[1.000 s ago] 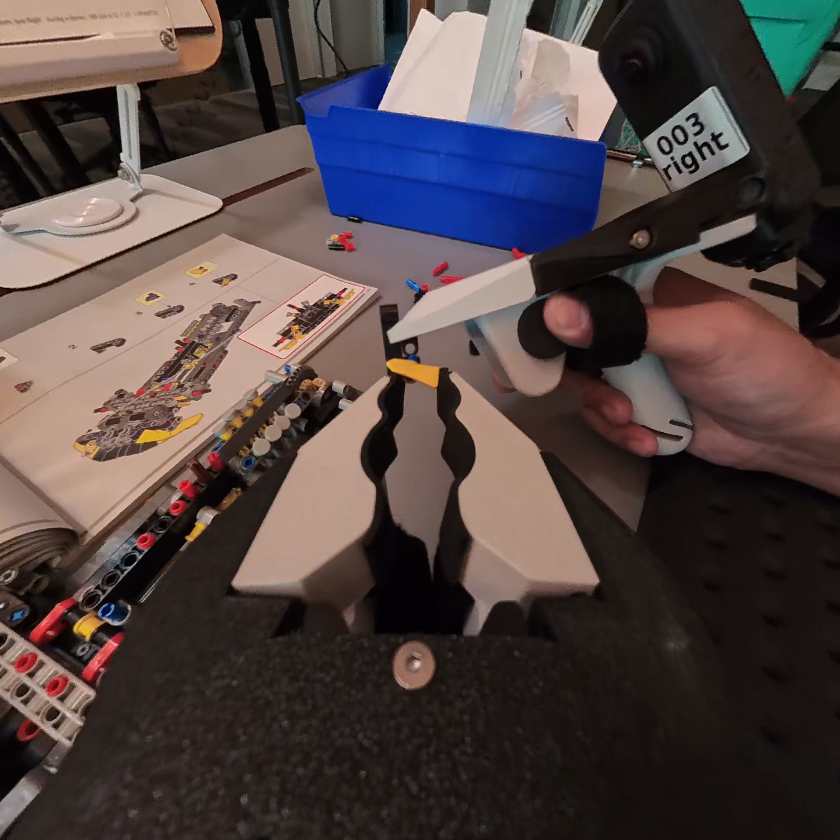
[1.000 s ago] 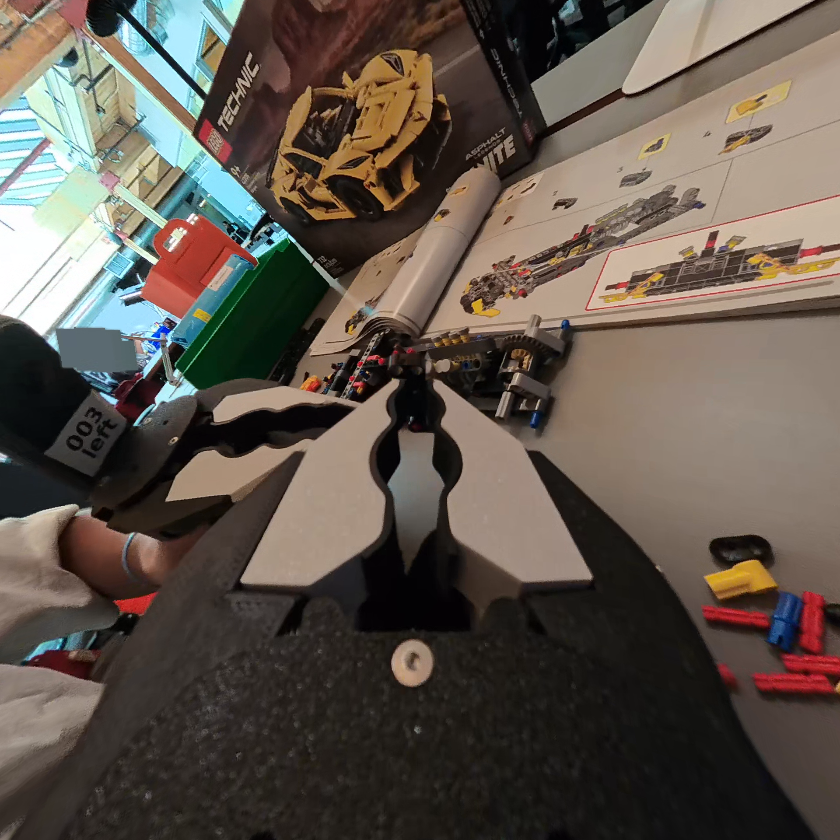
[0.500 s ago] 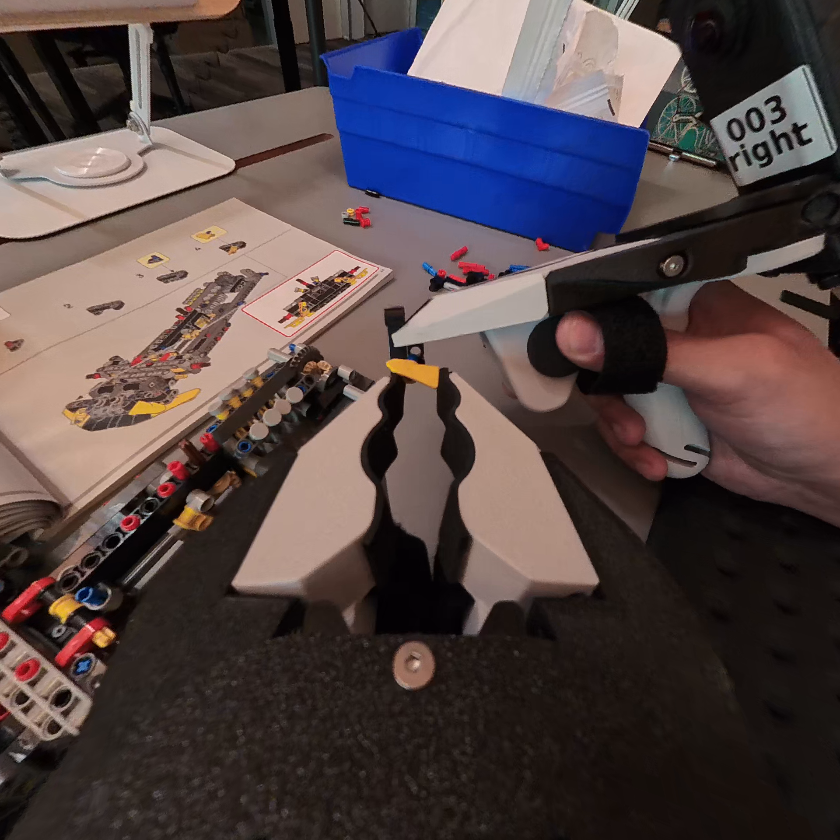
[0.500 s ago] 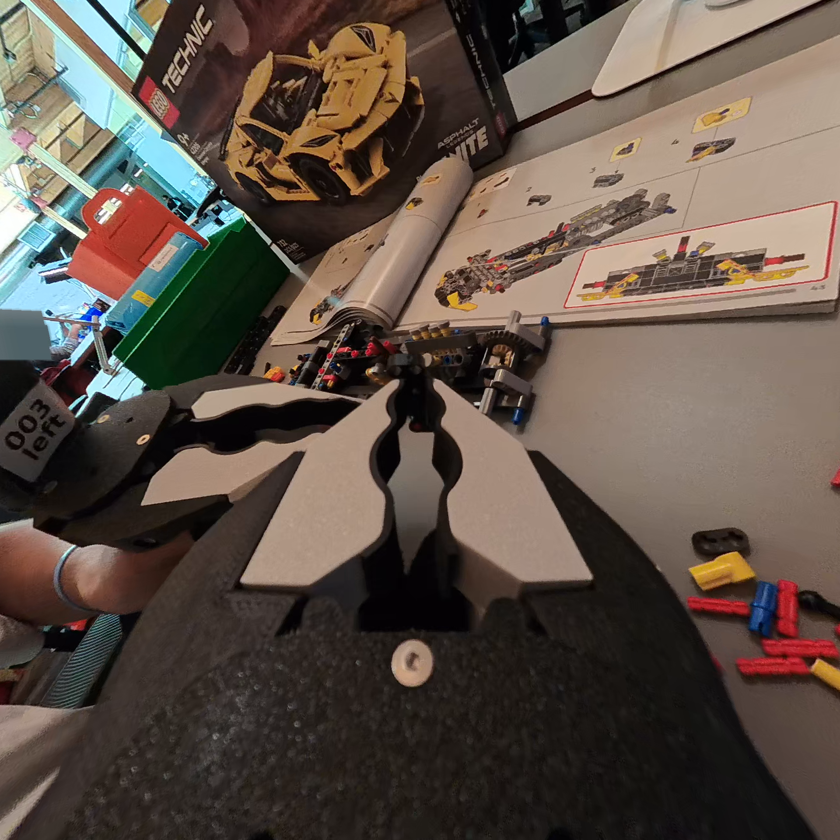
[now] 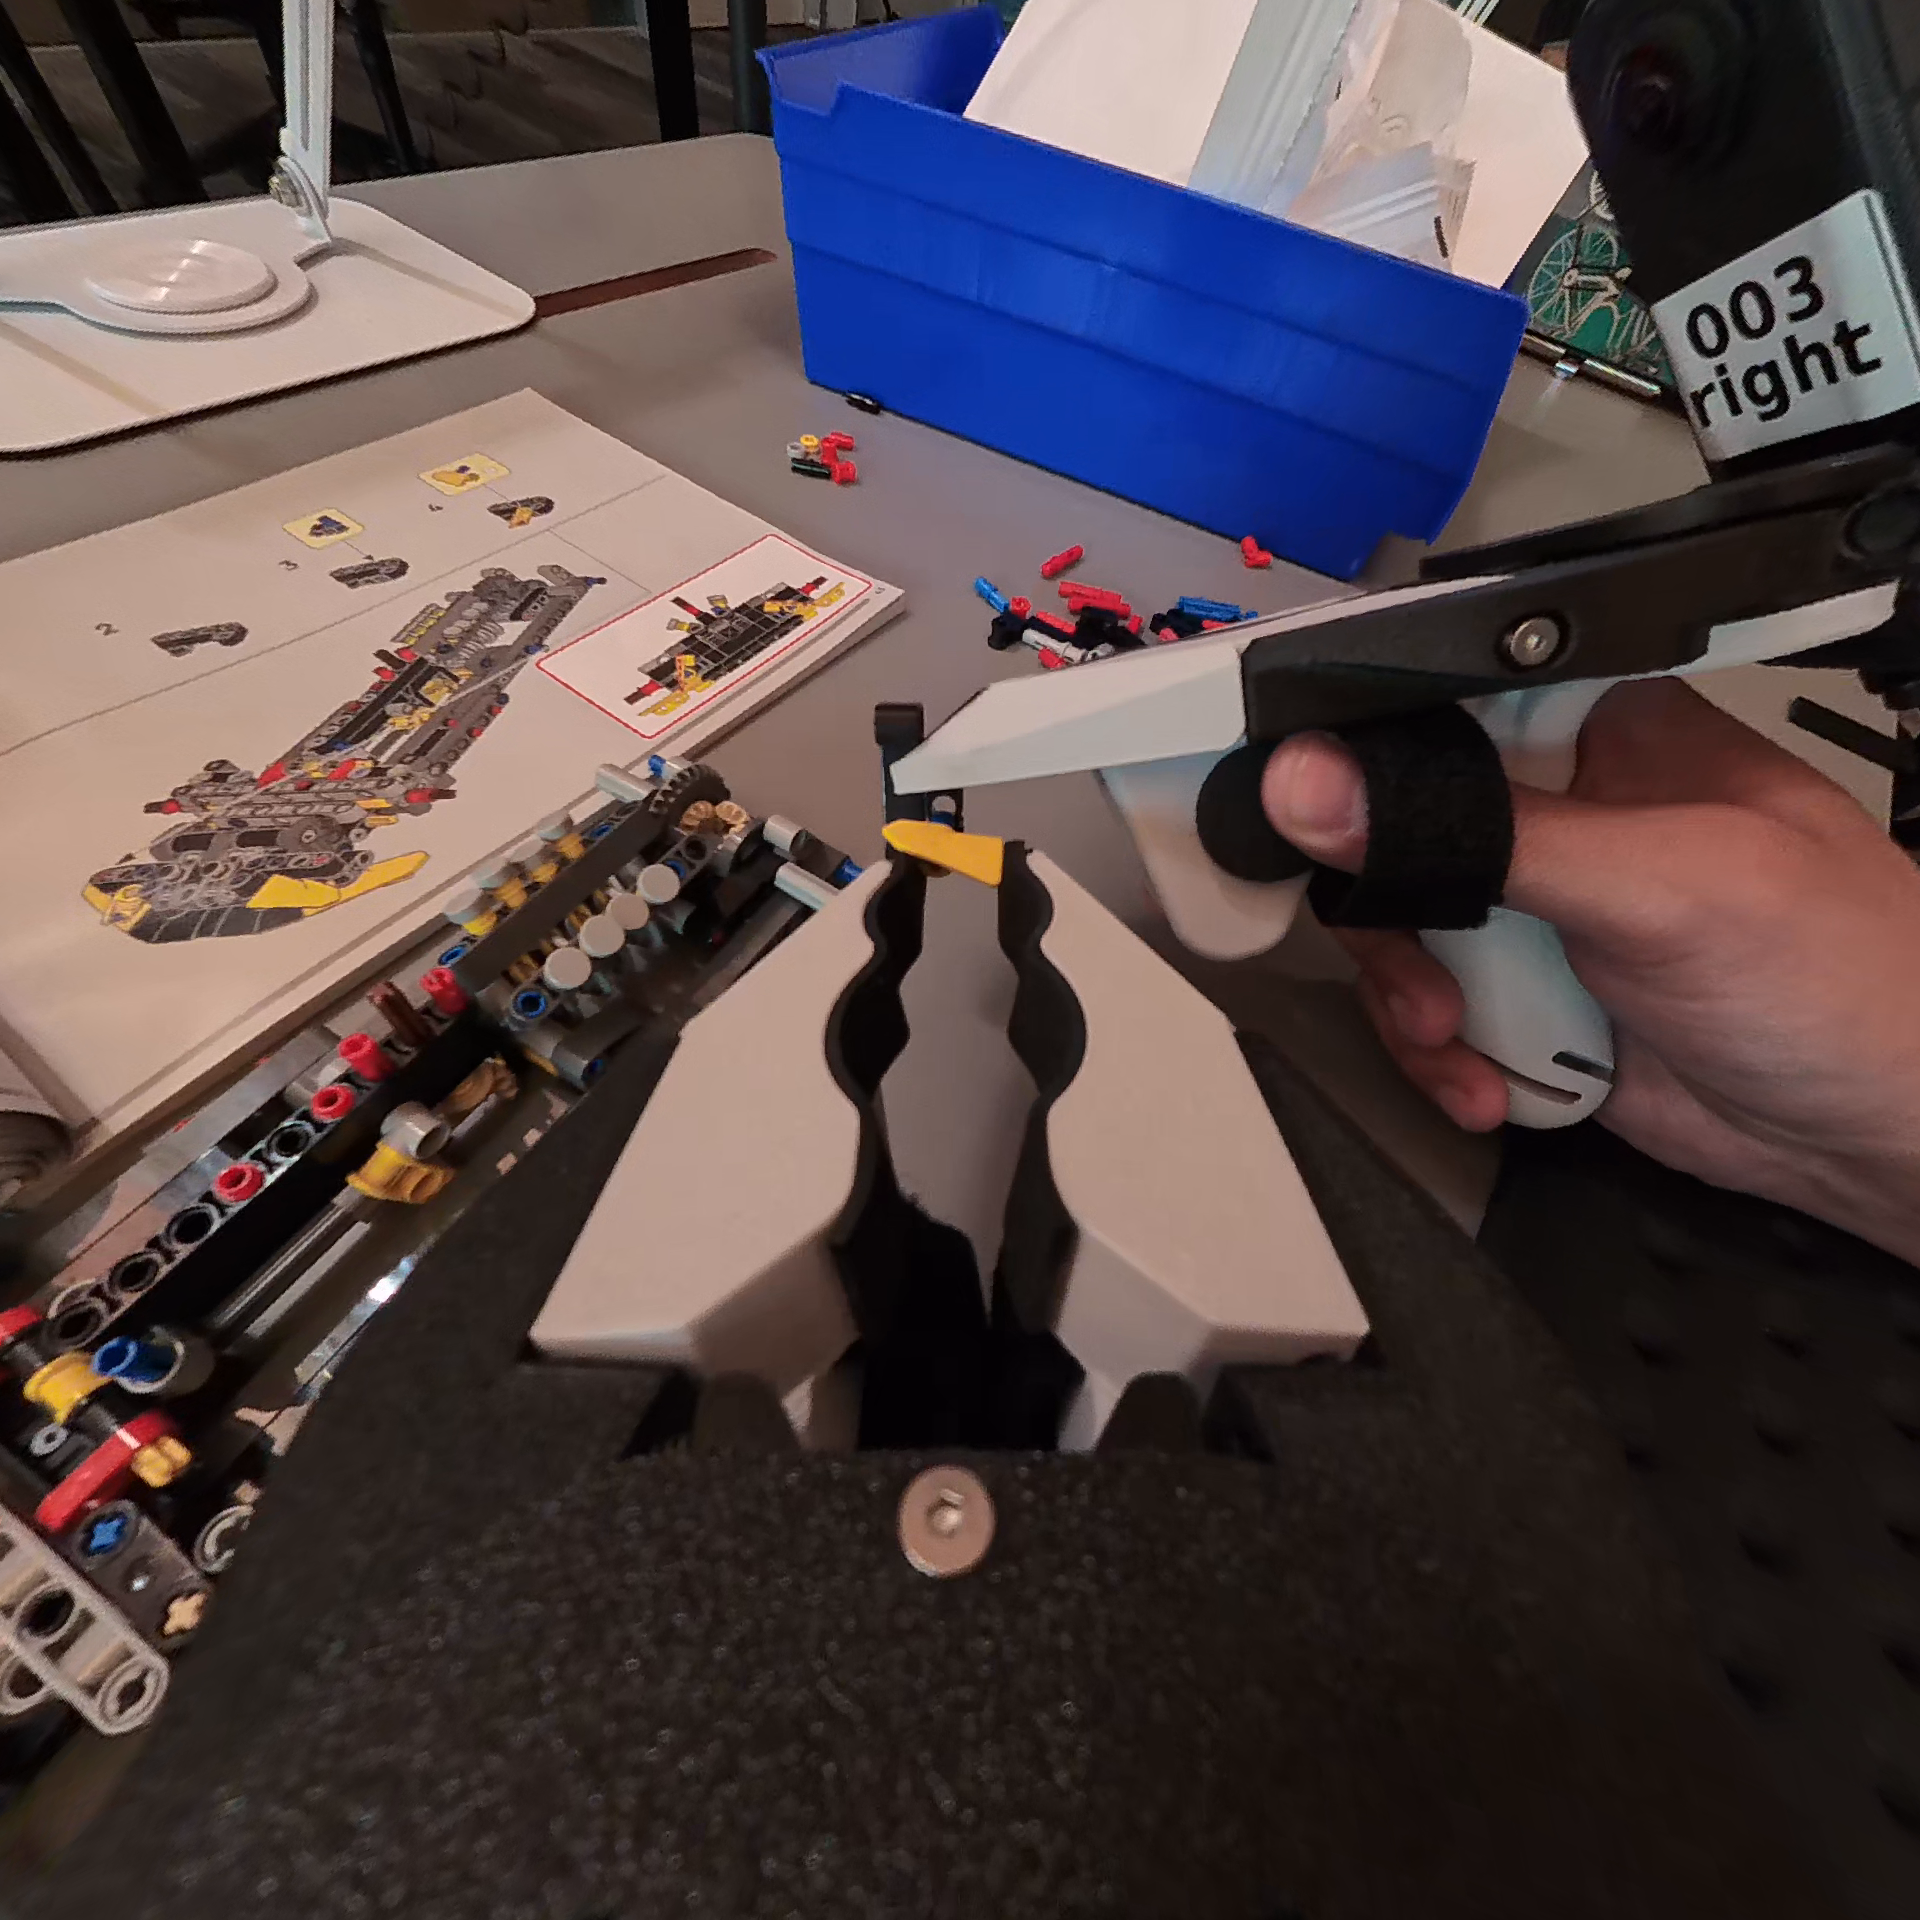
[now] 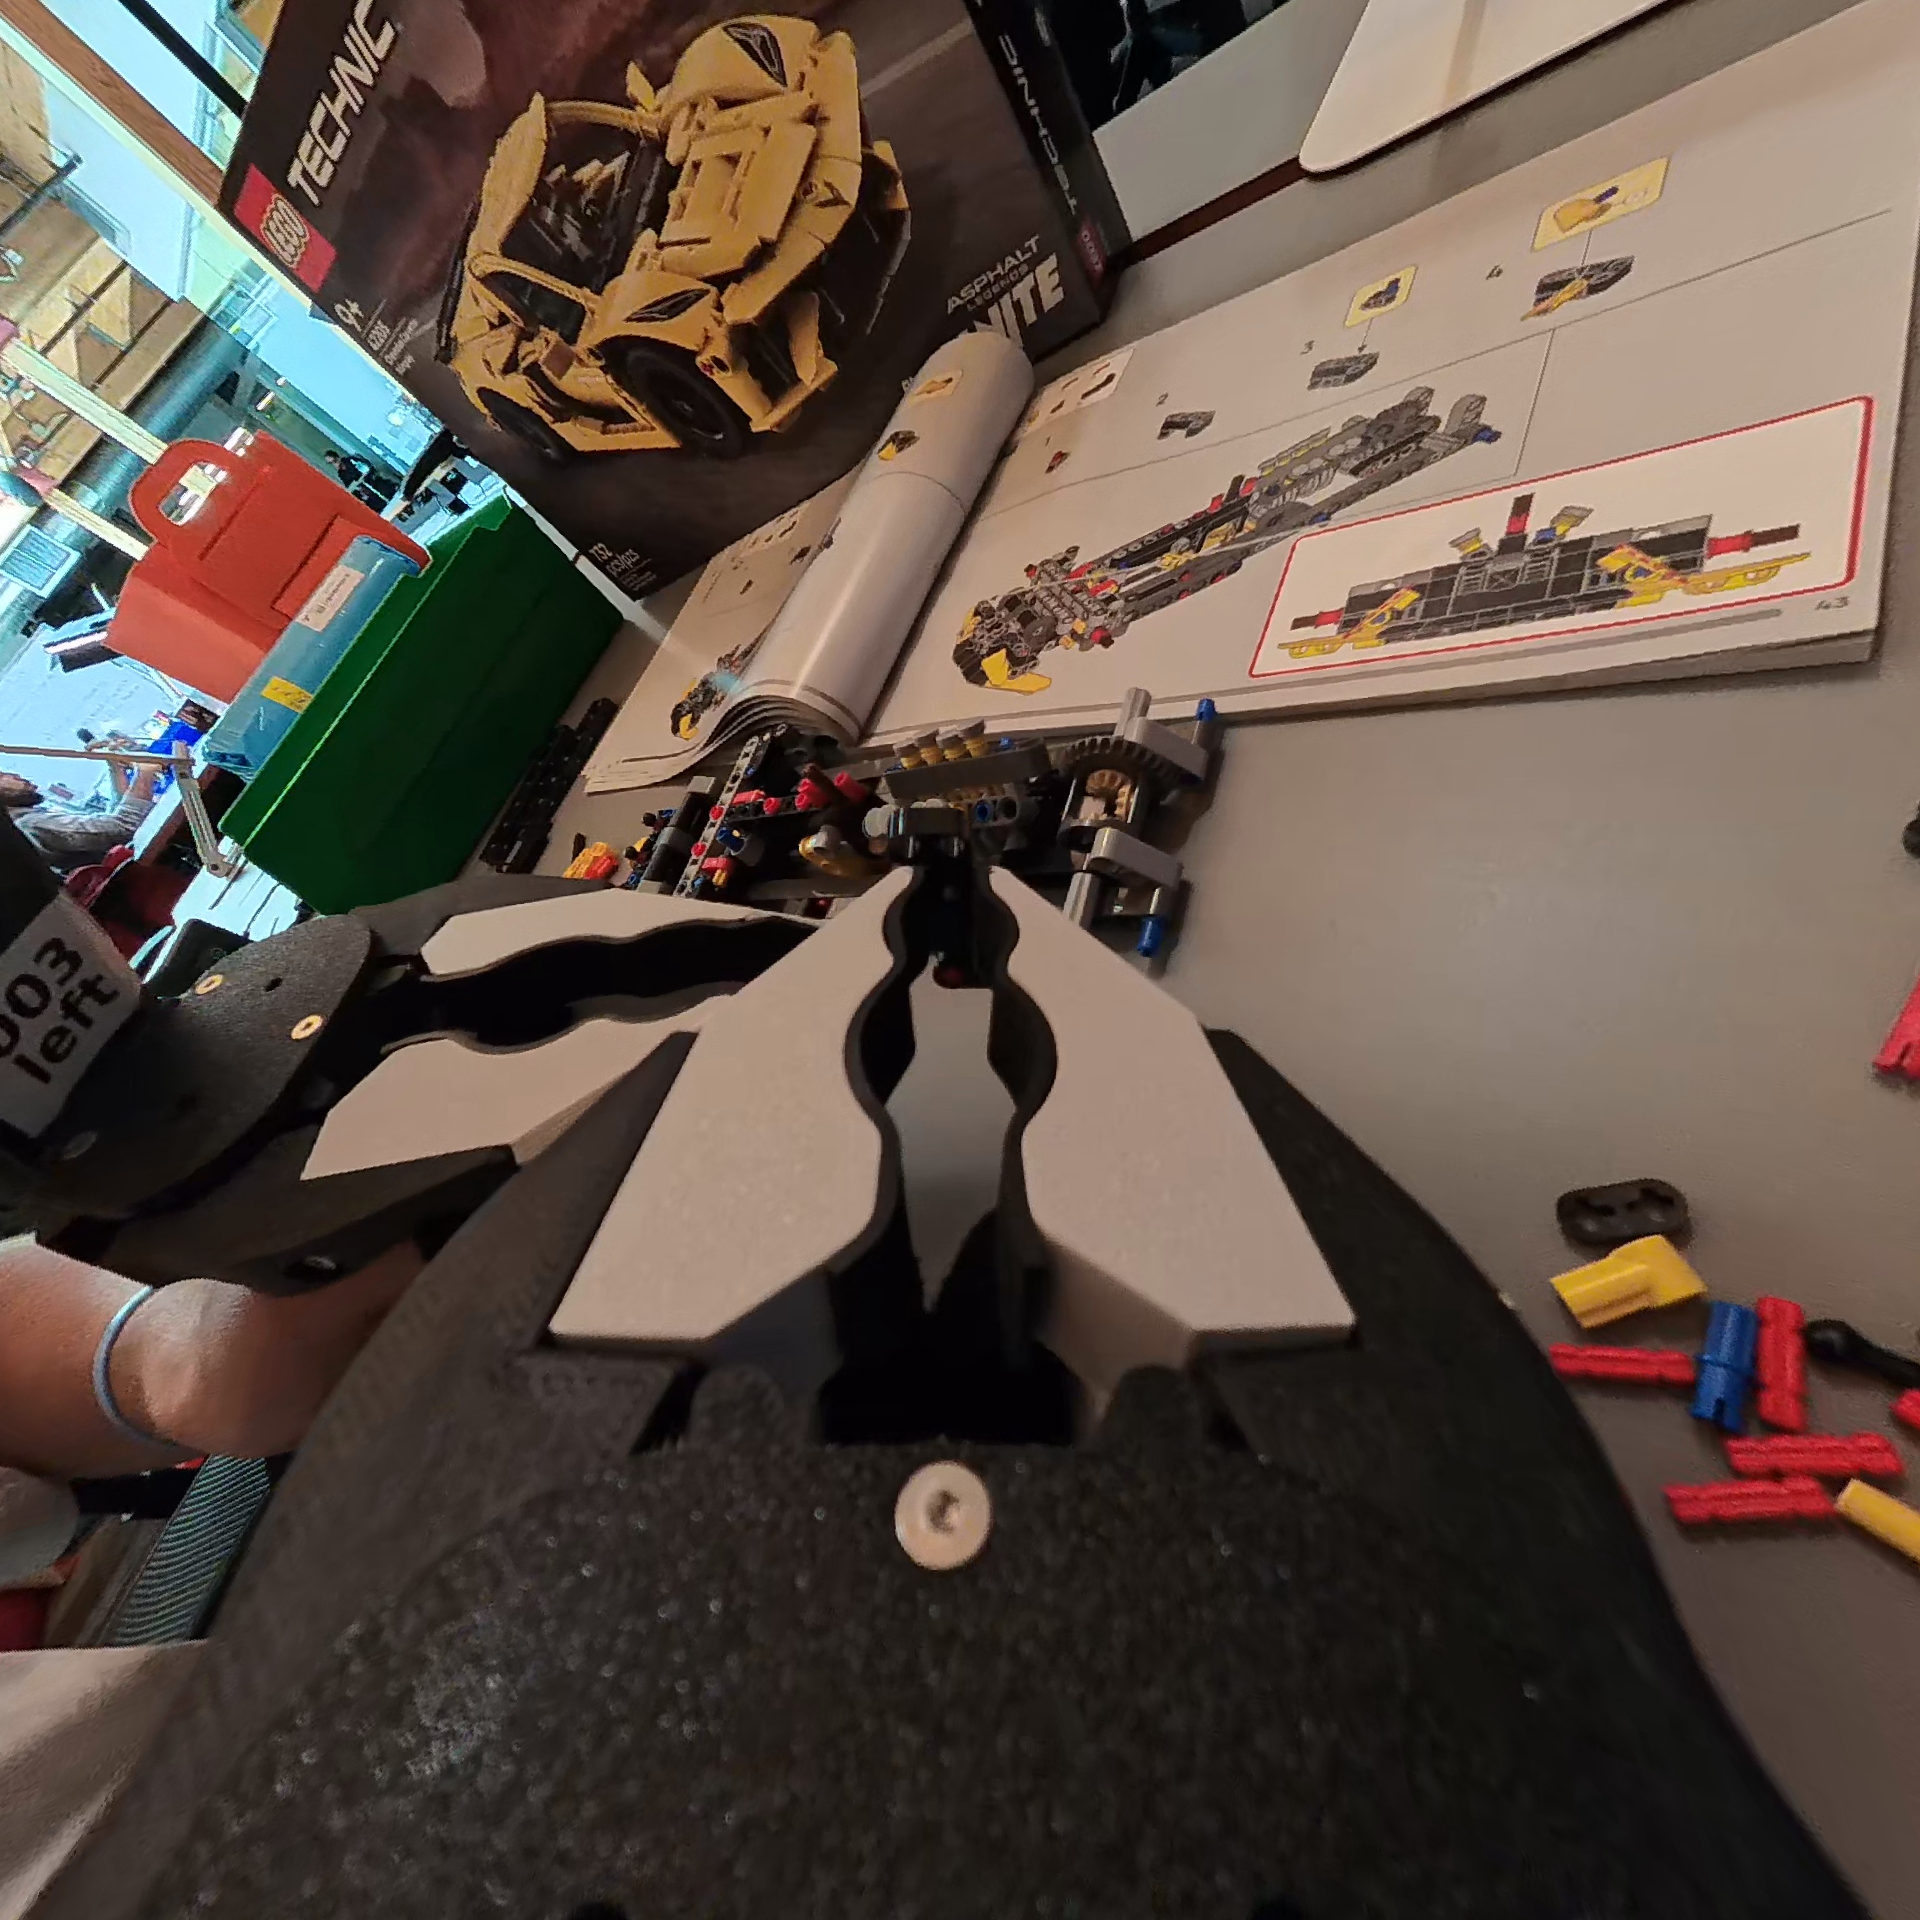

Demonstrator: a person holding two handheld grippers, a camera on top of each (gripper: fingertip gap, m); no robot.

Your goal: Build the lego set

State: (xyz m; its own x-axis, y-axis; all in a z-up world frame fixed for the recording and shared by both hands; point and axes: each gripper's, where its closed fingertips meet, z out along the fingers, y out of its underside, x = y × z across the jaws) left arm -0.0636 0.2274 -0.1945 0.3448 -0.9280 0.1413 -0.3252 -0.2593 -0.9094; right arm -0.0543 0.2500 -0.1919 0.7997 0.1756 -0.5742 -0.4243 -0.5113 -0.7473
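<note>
I have the left tongs (image 5: pixel 943 854) clenched on a small yellow piece (image 5: pixel 943 850), pinched crosswise at the very tips and held above the counter (image 5: pixel 665 270), just right of the near end of the half-built chassis (image 5: pixel 582 935). The right tongs (image 6: pixel 951 940) are clamped on a small black piece (image 5: pixel 902 753), which stands upright directly beyond the yellow one; in the left wrist view the two parts are nearly touching, but I cannot tell whether they are already engaged. From the right wrist view the black part shows dark between the tips, a red dot beside it, with the chassis (image 6: pixel 935 790) behind. Judgement: the step in hand is mating the yellow piece to the black one in the air, before the pair goes onto the chassis. To do it well I should line up the hole and the stud axis first, then press straight along that axis, not at an angle; both grips are shallow tip grips, so a sideways push may twist either part out. Keep both grips firm and steady the left while the right advances. The open instruction booklet (image 5: pixel 343 665) lies to the left for checking orientation. Spare pins (image 5: pixel 1091 618) lie far right, near the blue bin (image 5: pixel 1091 312).
</note>
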